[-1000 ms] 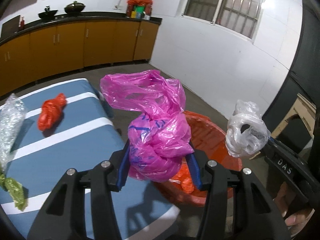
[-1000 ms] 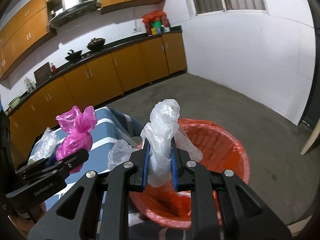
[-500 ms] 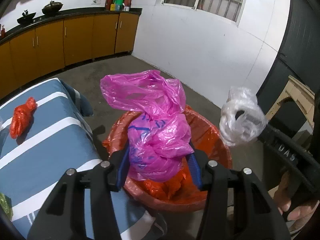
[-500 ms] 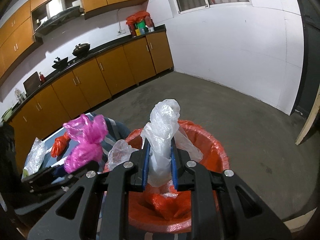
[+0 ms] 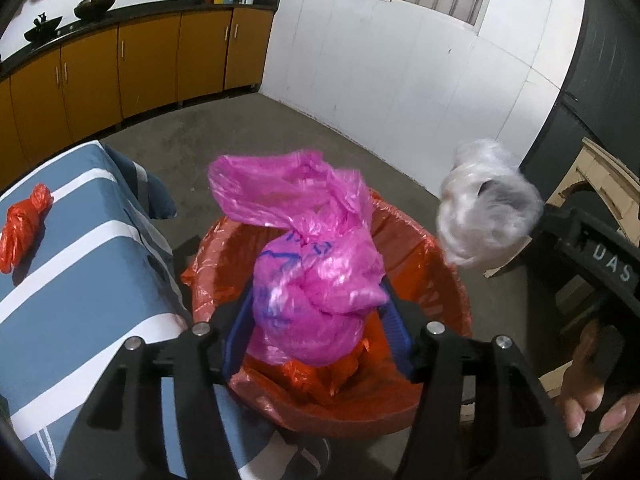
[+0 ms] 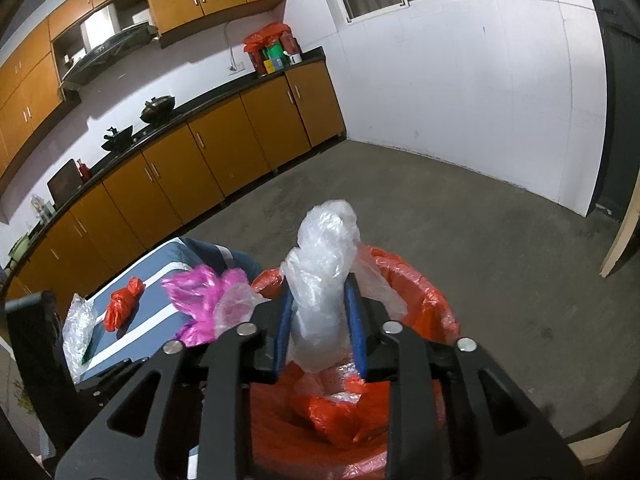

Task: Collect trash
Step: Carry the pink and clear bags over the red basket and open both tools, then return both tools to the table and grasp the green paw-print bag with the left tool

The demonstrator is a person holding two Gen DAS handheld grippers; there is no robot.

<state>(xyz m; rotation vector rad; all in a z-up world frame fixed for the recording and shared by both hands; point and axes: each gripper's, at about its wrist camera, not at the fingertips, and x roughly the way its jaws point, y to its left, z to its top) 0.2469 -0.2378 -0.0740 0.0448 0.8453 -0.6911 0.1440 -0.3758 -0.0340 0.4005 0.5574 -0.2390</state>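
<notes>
My left gripper point(image 5: 316, 320) holds a crumpled pink plastic bag point(image 5: 308, 264) over a bin lined with an orange-red bag point(image 5: 436, 264). The jaws look slightly wider than before, with the bag still between the blue pads. My right gripper point(image 6: 322, 320) has its blue pads around a clear plastic bag point(image 6: 324, 264) above the same bin point(image 6: 424, 300). The pads stand wider apart than before. The clear bag point(image 5: 488, 204) also shows, blurred, at the right of the left wrist view. The pink bag point(image 6: 200, 296) shows at the left of the right wrist view.
A blue table with white stripes point(image 5: 80, 264) stands left of the bin. On it lie a red crumpled bag point(image 5: 24, 228) and a clear wrapper point(image 6: 78, 328). Orange kitchen cabinets point(image 6: 208, 168) line the back wall. A wooden board point(image 6: 624, 232) leans at the right.
Both grippers have moved from the table side to over the bin. The right gripper's pads have opened wider around the clear bag. The left pads have parted slightly.
</notes>
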